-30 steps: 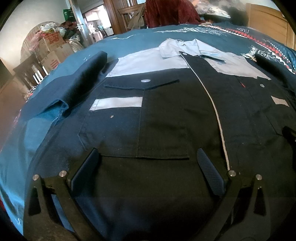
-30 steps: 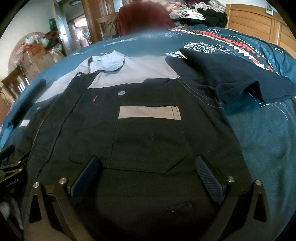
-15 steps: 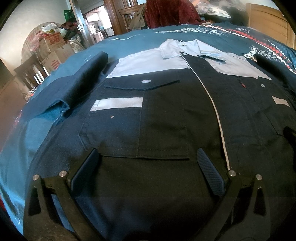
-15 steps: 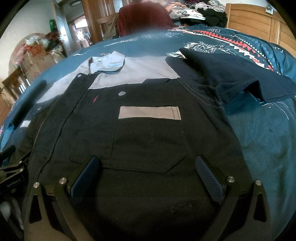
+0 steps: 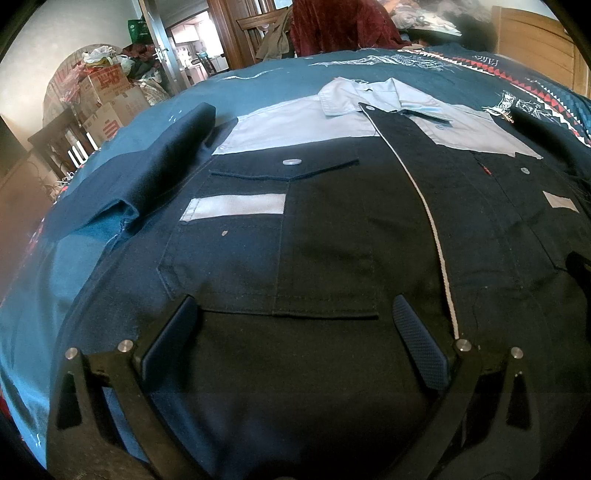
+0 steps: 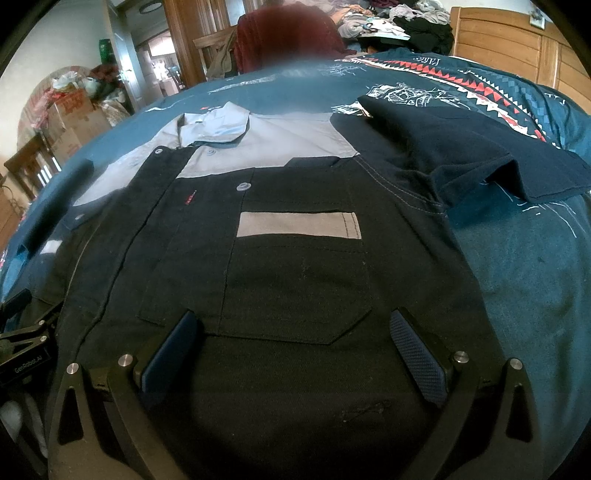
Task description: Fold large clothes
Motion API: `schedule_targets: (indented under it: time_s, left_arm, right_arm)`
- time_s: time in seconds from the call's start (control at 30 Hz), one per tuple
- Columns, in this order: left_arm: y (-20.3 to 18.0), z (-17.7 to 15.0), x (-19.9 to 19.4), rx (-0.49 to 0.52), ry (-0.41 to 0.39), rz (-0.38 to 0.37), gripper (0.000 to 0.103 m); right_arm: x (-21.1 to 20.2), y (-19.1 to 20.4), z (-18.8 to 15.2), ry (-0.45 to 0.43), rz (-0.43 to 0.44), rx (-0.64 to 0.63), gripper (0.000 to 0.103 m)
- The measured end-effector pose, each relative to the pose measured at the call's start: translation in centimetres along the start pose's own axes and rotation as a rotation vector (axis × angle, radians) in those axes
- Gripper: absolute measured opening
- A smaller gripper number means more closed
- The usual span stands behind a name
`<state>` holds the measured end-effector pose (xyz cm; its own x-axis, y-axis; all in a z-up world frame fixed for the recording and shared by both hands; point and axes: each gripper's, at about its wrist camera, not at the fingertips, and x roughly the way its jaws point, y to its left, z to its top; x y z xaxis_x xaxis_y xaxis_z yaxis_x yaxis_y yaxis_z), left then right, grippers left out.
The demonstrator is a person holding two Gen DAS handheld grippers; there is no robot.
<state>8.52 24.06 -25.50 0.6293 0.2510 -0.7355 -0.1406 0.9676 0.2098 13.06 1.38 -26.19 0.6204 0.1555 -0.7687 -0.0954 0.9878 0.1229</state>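
Setting: a lived-in bedroom in a home. Work surface is a bed with a teal patterned bedspread (image 6: 517,266) and a wooden headboard (image 6: 517,48) at the far right. Loose clothes pile (image 6: 406,18) lies beyond it. Stacked cardboard boxes (image 5: 107,99) crowd the left wall. A wooden chair (image 5: 258,33) stands by an open doorway (image 5: 192,48) to another room.

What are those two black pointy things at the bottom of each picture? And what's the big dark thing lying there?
Those are the fingers of two handheld grippers; a person holds one in each hand. A camera on each looks forward, so one picture comes from the left gripper and one from the right gripper. Both are open and hold nothing. The dark thing is a work shirt with a grey collar, spread flat on a blue patterned bedspread, sleeves out, waiting to be folded.
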Motion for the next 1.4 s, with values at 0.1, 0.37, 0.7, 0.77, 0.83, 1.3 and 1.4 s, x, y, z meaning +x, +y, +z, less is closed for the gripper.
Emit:
schedule_targets:
  time_s: [0.1,0.37,0.7,0.77,0.83,1.3,1.4]
  left_arm:
    - [0.01,-0.01,0.0,0.0,0.0,0.0,0.103]
    - [0.0,-0.02,-0.04,0.0,0.003,0.001,0.103]
    - [-0.13,-0.01,-0.02,0.001,-0.001,0.007,0.103]
    - [-0.1,0.01,-0.01,0.001,-0.001,0.007,0.103]
    - [-0.1,0.02,0.0,0.0,0.001,0.006,0.103]
    - [-0.09,0.87,0.58,0.011,0.071,-0.02,0.103]
    - [0.45,0.64,0.5,-0.008,0.069,-0.052,0.103]
  right_arm:
    - [-0.05,0.07,0.03,-0.001,-0.006,-0.002,0.103]
    - [-0.04,0.37,0.18,0.016,-0.029,-0.011,0.103]
    - [0.04,0.24,0.07,0.013,-0.02,-0.008,0.103]
    - [0.05,0.26,0.08,0.011,-0.022,-0.01,0.103]
    - [0.05,0.31,0.09,0.013,-0.022,-0.011,0.103]
    - [0.24,0.18,0.77,0.081,-0.005,-0.029,0.103]
    - [0.0,0.15,0.51,0.097,0.013,-0.061,0.103]
